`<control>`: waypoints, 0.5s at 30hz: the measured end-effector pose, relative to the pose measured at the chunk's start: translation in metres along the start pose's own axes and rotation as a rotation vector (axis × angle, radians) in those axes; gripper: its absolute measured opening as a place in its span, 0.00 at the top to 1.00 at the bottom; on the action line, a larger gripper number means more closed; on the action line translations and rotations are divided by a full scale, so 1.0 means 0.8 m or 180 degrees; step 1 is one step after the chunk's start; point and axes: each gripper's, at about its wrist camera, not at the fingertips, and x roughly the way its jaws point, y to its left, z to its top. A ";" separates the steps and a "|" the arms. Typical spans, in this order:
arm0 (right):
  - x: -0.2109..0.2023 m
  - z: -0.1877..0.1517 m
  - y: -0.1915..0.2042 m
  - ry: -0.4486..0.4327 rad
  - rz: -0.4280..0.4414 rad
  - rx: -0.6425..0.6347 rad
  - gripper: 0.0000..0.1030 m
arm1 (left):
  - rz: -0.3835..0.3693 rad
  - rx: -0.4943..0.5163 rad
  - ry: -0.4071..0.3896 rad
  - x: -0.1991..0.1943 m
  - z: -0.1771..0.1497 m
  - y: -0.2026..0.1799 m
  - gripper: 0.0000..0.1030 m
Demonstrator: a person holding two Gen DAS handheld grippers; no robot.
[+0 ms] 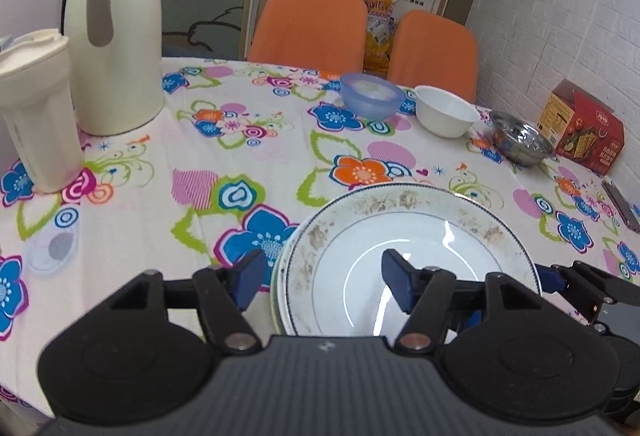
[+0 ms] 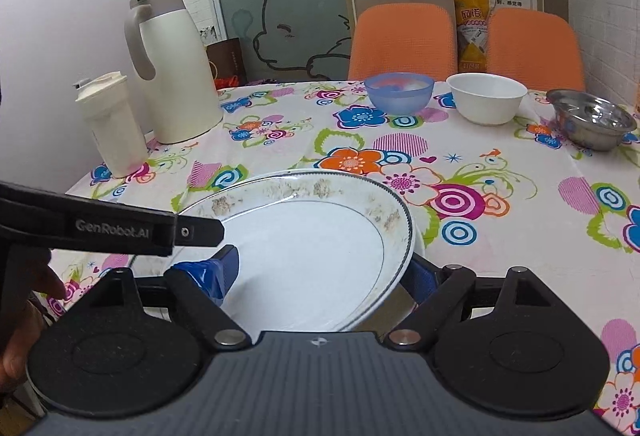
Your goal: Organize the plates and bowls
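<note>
Left gripper (image 1: 324, 284): your jaws stand apart around the left rim of the plates, 1 blue pad outside the rim and 1 over the plate's well; neither pad presses on the china.
Right gripper (image 2: 324, 276): your jaws stand wide, straddling the right rim of the same plates, left pad over the white well, right pad below and outside the edge; you grip nothing that shows.
Plates (image 1: 404, 236): a stack lies flat on the near middle of the floral tablecloth (image 1: 248, 140); the top plate is white with a thin dark ring and brown smears on its rim. A second rim shows beneath it at the left.
Blue bowl (image 1: 371, 95): far side, upright, just left of the white bowl (image 1: 445, 110).
Steel bowl (image 1: 520, 140): far right, near a red carton (image 1: 580, 128).
Cream jug (image 1: 114, 36): far left, with a cream tumbler (image 1: 36, 108) just nearer.
Chairs: 2 orange chair backs (image 1: 308, 24) stand beyond the table's far edge.
</note>
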 end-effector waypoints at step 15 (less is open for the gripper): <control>-0.013 0.011 -0.016 -0.0058 -0.0016 0.0011 0.30 | -0.0052 -0.0009 -0.0010 0.002 0.017 -0.018 0.35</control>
